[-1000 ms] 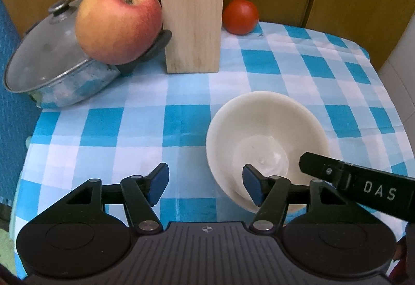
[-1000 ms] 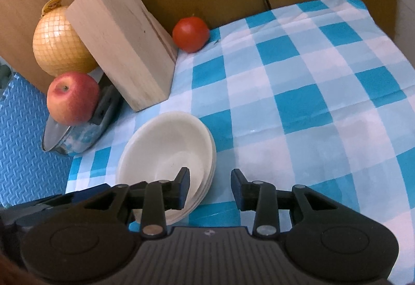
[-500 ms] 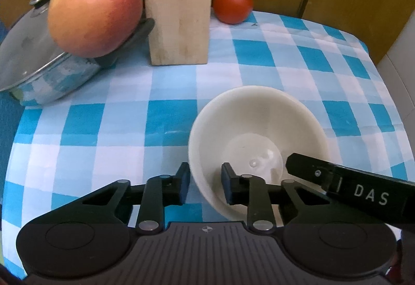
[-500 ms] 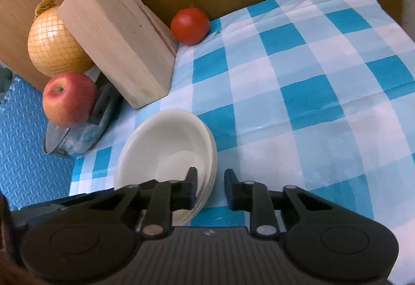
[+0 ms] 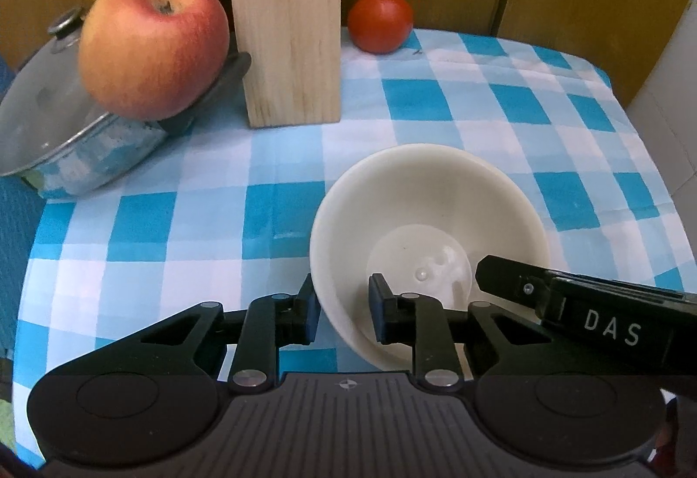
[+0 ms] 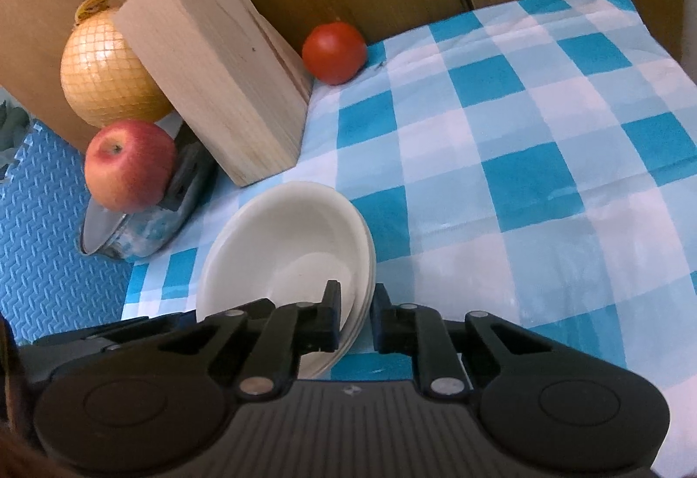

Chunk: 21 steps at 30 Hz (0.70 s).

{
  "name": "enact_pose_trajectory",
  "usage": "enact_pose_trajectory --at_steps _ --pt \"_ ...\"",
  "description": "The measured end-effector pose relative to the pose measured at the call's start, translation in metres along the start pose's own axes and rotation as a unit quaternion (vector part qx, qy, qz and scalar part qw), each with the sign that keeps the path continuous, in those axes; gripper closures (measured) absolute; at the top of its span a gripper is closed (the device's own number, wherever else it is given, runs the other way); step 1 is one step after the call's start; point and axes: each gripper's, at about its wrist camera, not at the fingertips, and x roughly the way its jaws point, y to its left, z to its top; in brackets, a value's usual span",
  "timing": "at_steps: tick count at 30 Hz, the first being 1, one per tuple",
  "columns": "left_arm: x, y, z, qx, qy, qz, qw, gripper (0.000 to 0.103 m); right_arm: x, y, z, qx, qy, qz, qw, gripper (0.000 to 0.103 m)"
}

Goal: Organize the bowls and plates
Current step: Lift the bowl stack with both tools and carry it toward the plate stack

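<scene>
both grippers are closing on the same stack of cream bowls (image 6: 287, 256), which is sitting on the blue checked tablecloth (image 6: 522, 138) just in front of the knife block (image 6: 222, 77). the left gripper (image 5: 342, 310) is pinching the near-left rim, one finger outside and one inside; the right gripper (image 6: 355, 314) is pinching the near-right rim the same way, its jaws almost together around several nested edges.

the risk, as i judge it, is uneven lifting: if one side is rising faster, the stack is tilting and the inner bowls are sliding loose. smooth rims are likely slipping under a thin pinch. the lidded pot (image 5: 65, 121) with the apple (image 5: 152, 47) balanced on it is standing near, so a swing leftward is threatening to knock the apple off.
</scene>
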Motion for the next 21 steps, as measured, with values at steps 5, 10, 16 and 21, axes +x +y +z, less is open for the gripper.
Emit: enact_pose_trajectory --at_steps 5,10,16,21 --pt "-0.008 0.000 0.000 0.000 -0.009 -0.001 1.0000 0.071 -0.007 0.002 0.001 -0.002 -0.006 0.004 1.000 0.088" --pt "-0.016 -0.001 -0.001 0.002 -0.019 0.001 0.9998 0.069 -0.015 0.006 0.000 -0.006 -0.011 0.009 1.000 0.088" --pt "-0.031 -0.002 -0.004 0.005 -0.034 0.003 0.9994 0.066 -0.026 0.012 -0.004 -0.016 -0.017 0.015 1.000 0.088" --pt "-0.043 -0.001 -0.008 0.005 -0.045 0.004 0.9989 0.065 -0.036 0.020 -0.007 -0.023 -0.022 0.020 0.999 0.088"
